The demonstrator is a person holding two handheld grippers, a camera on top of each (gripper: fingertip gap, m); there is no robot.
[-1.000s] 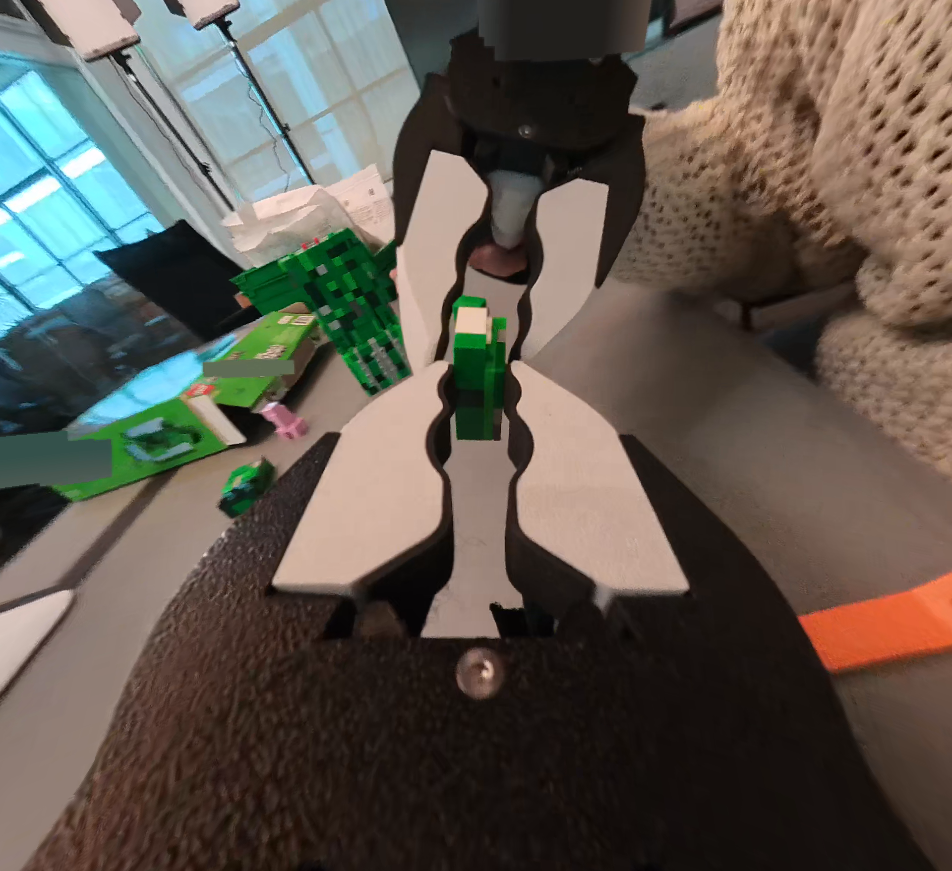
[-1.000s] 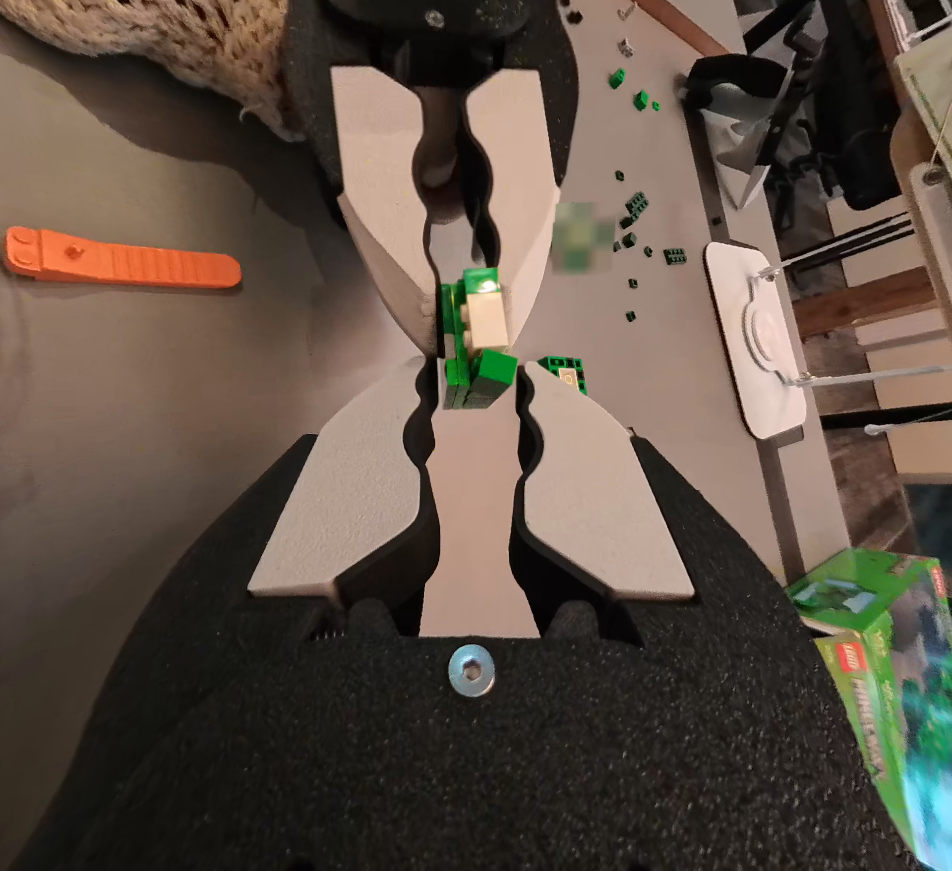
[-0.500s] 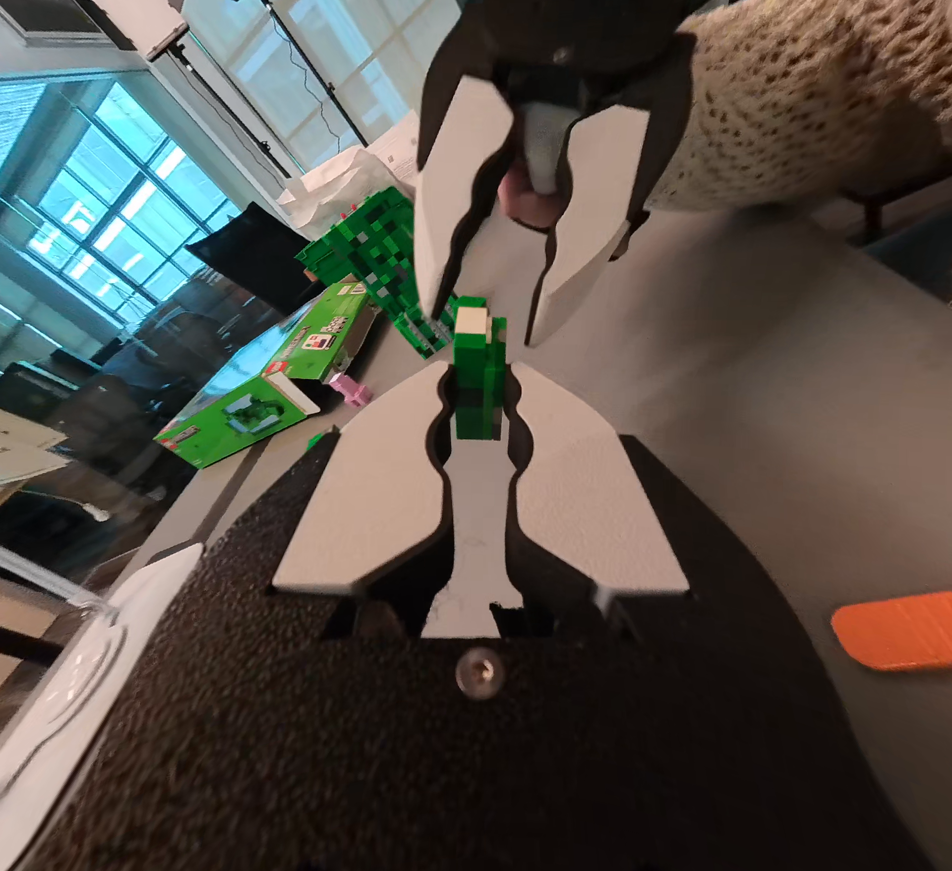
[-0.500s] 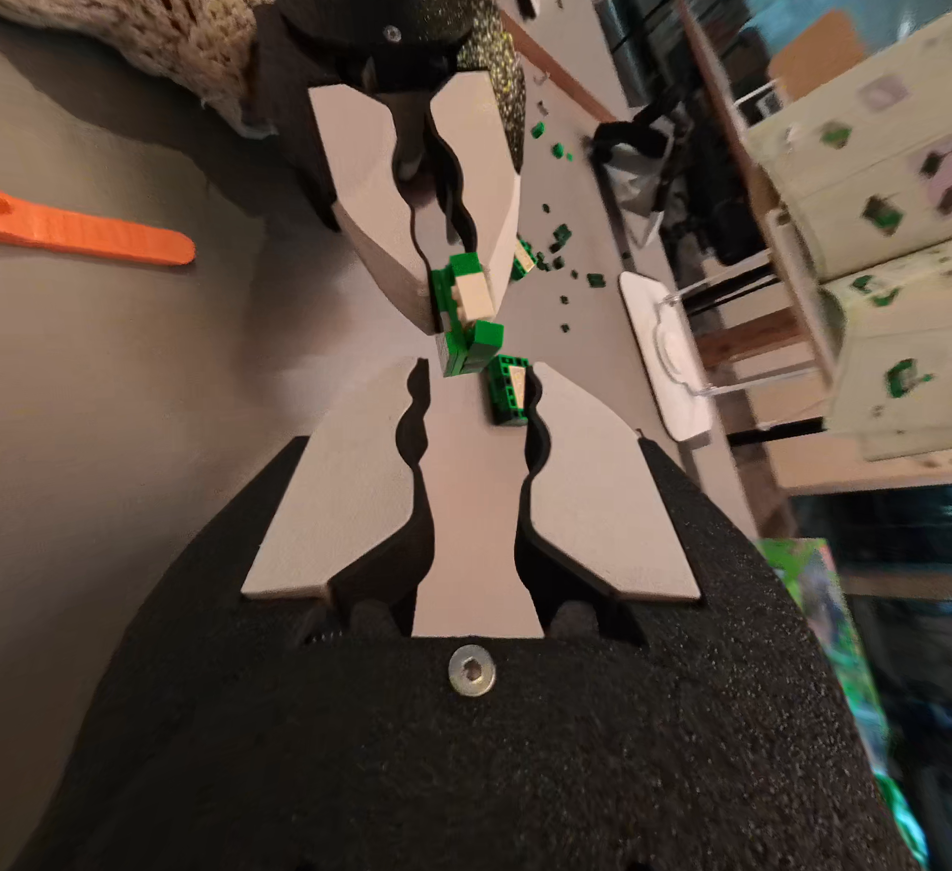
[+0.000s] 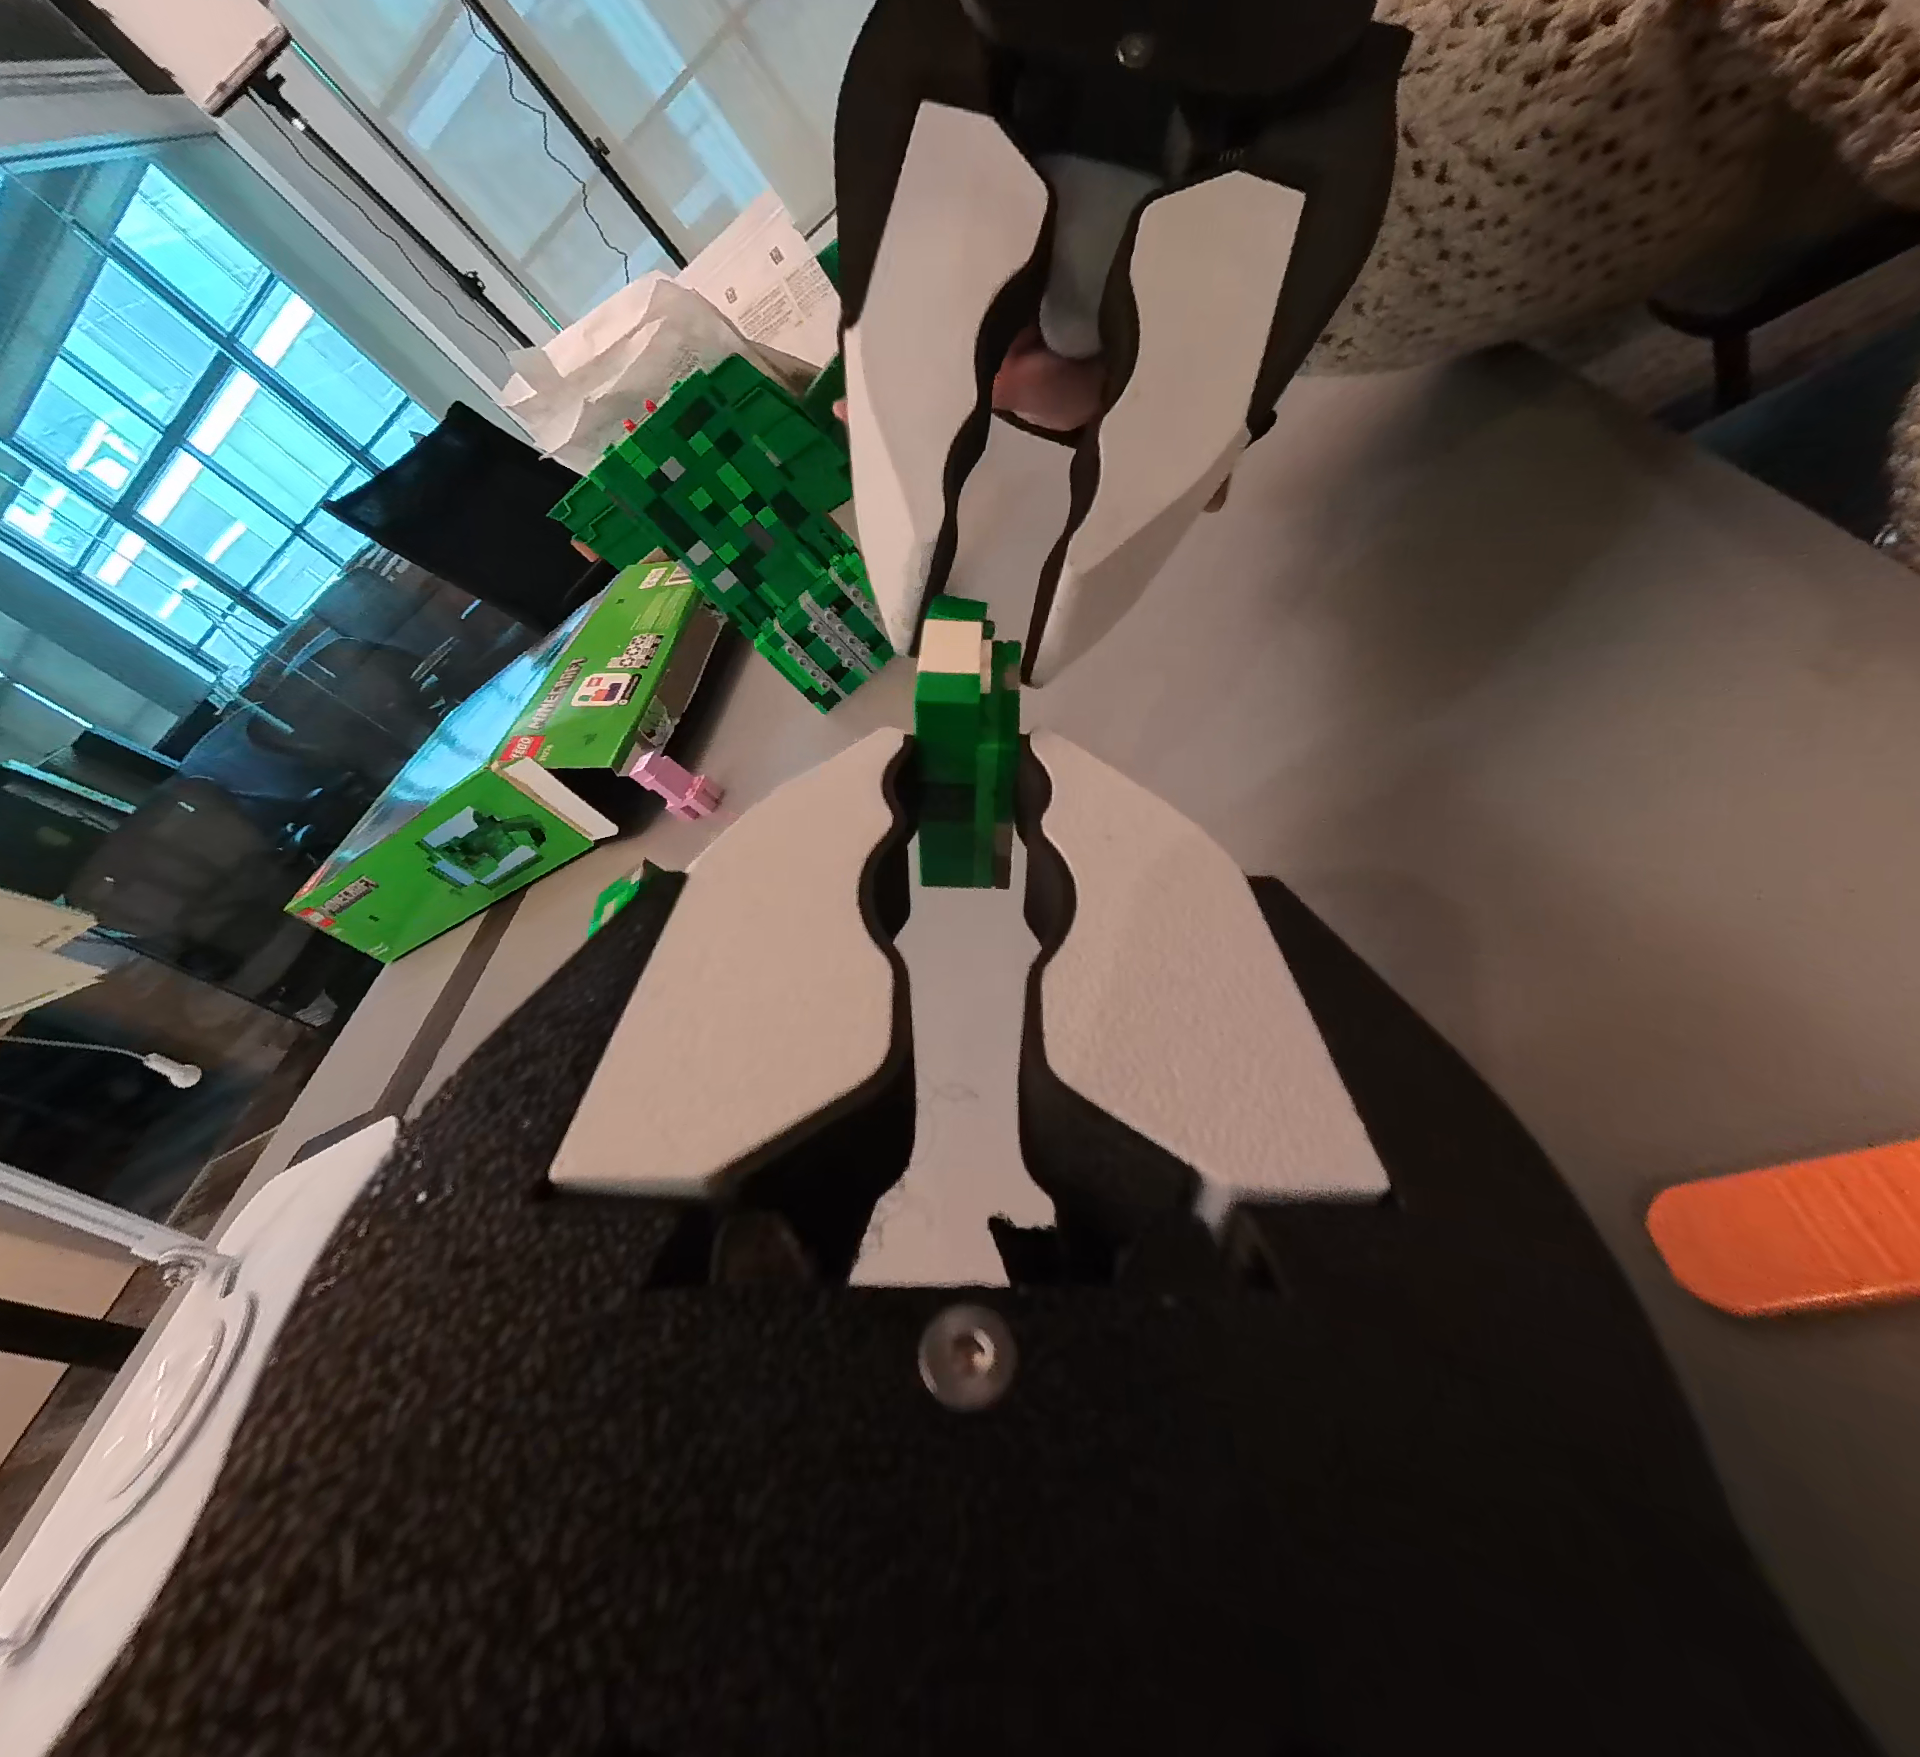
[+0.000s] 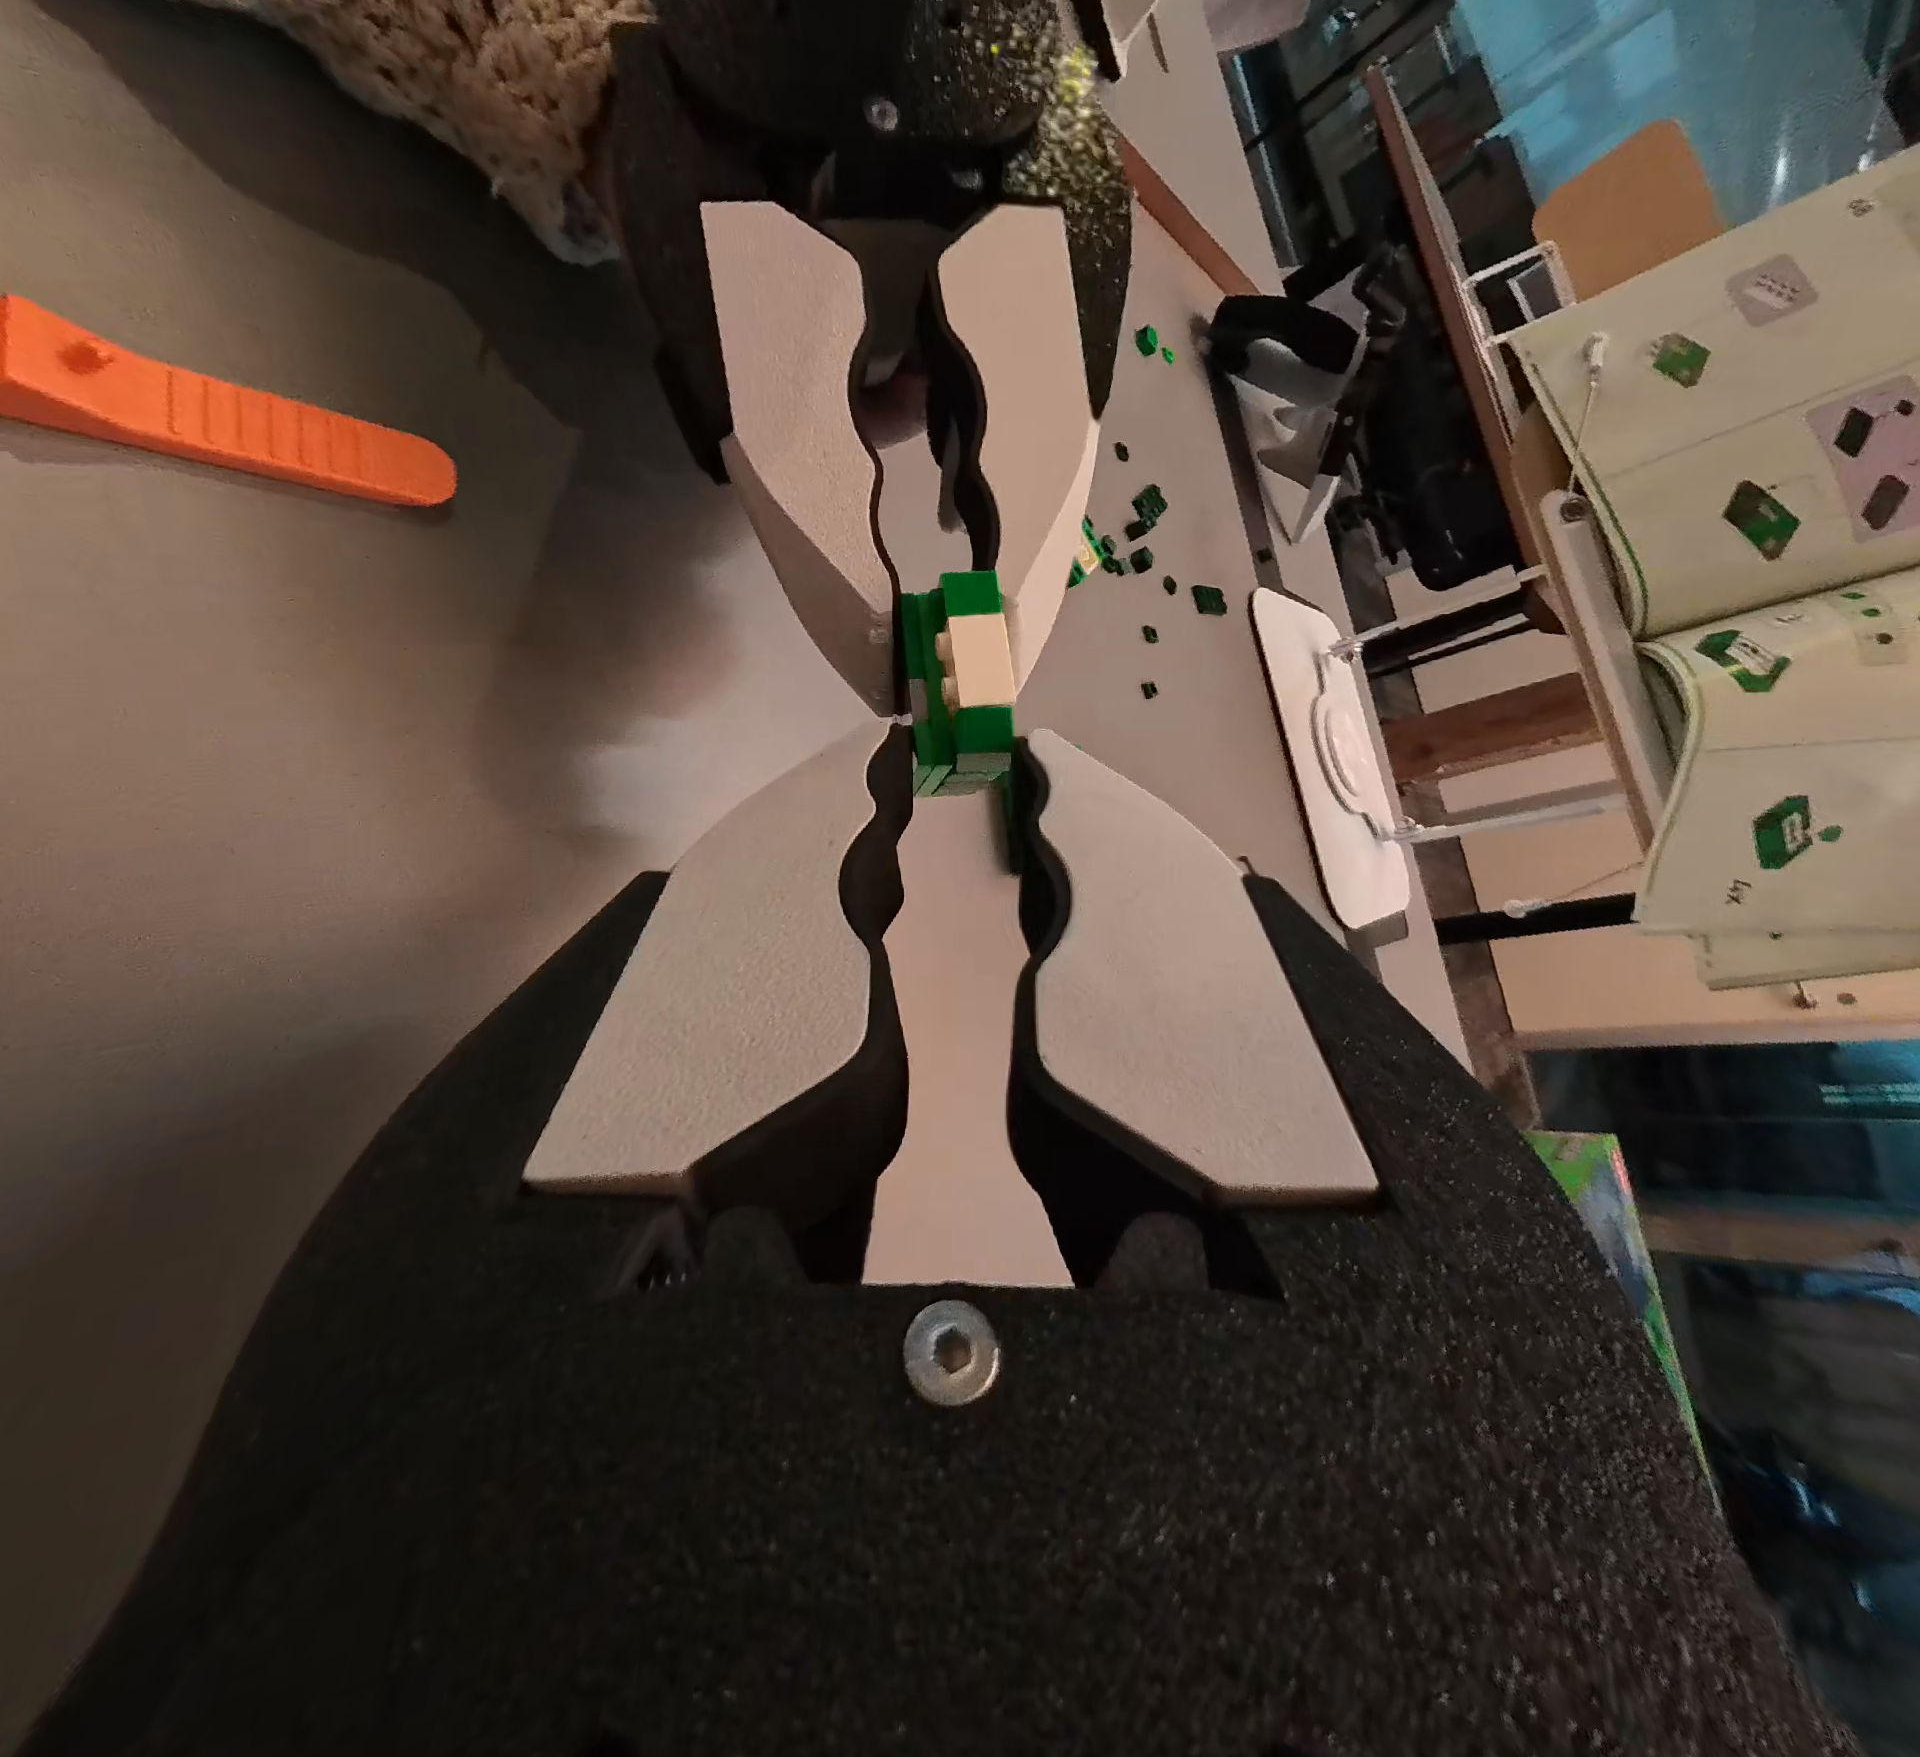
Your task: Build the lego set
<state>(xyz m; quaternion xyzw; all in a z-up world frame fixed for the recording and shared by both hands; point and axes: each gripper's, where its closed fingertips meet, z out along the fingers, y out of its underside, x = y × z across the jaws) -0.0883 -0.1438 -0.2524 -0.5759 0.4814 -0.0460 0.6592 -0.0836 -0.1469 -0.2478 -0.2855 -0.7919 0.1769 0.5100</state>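
A small green lego assembly (image 5: 961, 751) with a white brick near its top is held above the grey table (image 5: 1455, 668). My left gripper (image 5: 961, 772) is shut on its lower part. My right gripper (image 5: 977, 627) comes in from the opposite side, its fingertips closed around the assembly's top end. In the right wrist view the assembly (image 6: 961, 679) sits between the left gripper (image 6: 951, 658) above and my right gripper (image 6: 958, 746) below, tip to tip. A dark green piece lies against the right gripper's right finger (image 6: 1122, 928).
A large green pixel-pattern lego model (image 5: 727, 512), a green box (image 5: 499, 793) and a small pink figure (image 5: 675, 782) stand behind. An orange brick separator (image 6: 229, 419) lies on the table. Loose green pieces (image 6: 1143, 554), a white stand (image 6: 1330, 751) and booklets (image 6: 1766, 564) lie farther off. A knit sleeve (image 5: 1610, 97) is near. The grippers are tip to tip, or close to it.
The right gripper had opened and drawn back half a second ago; now it is back at the assembly's end with its fingers closed in. The left gripper kept its hold throughout.
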